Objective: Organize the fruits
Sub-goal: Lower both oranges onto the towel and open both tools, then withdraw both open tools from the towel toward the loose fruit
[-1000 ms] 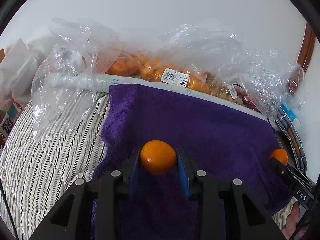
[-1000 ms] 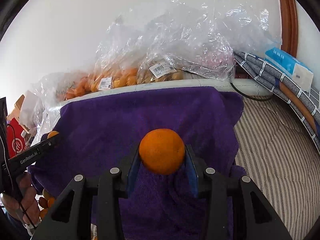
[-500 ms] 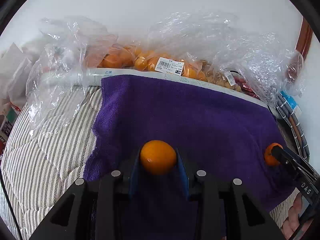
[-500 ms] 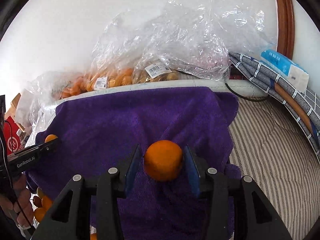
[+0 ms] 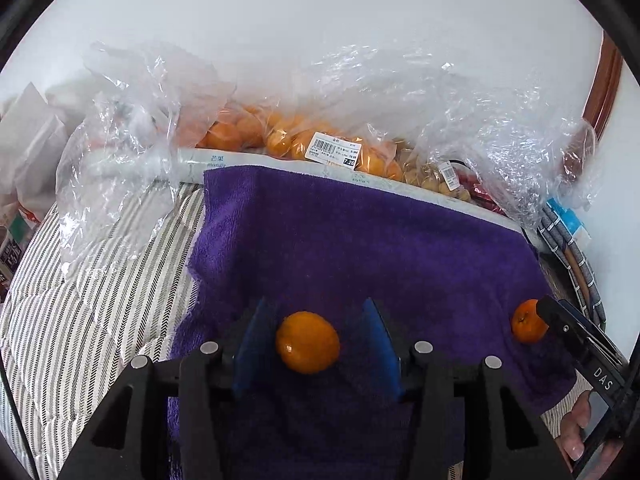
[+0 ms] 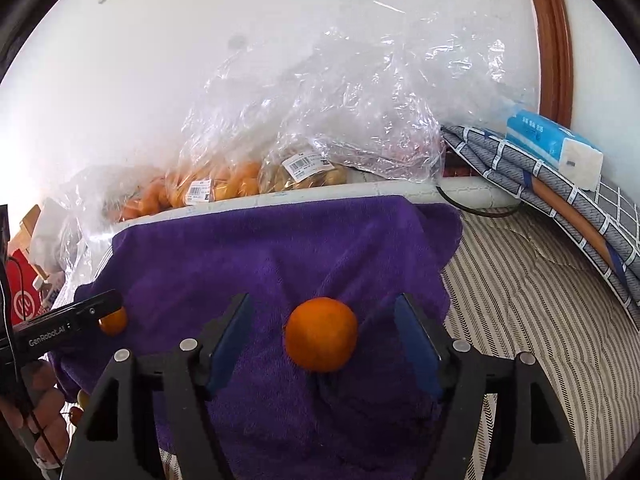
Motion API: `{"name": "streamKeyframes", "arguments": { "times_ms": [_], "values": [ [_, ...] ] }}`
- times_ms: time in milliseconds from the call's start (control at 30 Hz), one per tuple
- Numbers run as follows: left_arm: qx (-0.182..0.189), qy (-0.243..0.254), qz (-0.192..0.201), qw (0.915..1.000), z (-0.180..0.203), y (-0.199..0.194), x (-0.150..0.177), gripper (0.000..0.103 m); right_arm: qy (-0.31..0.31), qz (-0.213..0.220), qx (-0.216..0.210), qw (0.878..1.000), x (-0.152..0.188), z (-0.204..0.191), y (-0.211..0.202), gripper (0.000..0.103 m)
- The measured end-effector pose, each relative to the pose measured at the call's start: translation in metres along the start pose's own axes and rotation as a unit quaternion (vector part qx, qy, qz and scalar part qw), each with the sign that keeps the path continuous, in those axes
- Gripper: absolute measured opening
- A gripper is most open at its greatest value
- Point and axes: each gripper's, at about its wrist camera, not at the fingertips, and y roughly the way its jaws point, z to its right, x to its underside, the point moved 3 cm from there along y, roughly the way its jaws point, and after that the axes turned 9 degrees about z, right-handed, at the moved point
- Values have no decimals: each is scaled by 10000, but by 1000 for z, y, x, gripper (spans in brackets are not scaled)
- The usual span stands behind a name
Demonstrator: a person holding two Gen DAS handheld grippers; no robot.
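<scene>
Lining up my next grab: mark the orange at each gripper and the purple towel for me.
Left orange (image 5: 307, 342), left wrist view, middle of its peel.
Right orange (image 6: 321, 334), right wrist view, middle of its peel.
Purple towel (image 5: 360, 240), left wrist view, bare stretch behind the fruit.

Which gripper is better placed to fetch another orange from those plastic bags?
Probably the left gripper: in its view the bagged oranges lie nearly straight ahead past the purple towel. The right gripper faces the paler bagged fruit. Both are open.

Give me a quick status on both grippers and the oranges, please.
Left gripper open, right gripper open. Left orange, right orange resting on purple towel. Nothing obstructing.
</scene>
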Motion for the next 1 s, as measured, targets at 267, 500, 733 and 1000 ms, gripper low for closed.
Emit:
{"name": "streamKeyframes", "arguments": {
  "times_ms": [267, 500, 733, 1000],
  "values": [
    [57, 8, 294, 9996, 1, -30, -9, 49, 15, 109, 128, 9999, -8, 5, -38, 72],
    [53, -159, 386, 9991, -4, -59, -5, 49, -134, 151, 342, 9992, -4, 2, -80, 72],
    [98, -187, 198, 9996, -14, -88, 32, 49, -158, -72, 167, 9997, 18, -8, -108, 72],
    [-232, 19, 140, 9996, -38, -124, 59, 49, -113, -392, 52, 9992, 59, -18, -122, 70]
  ]
}}
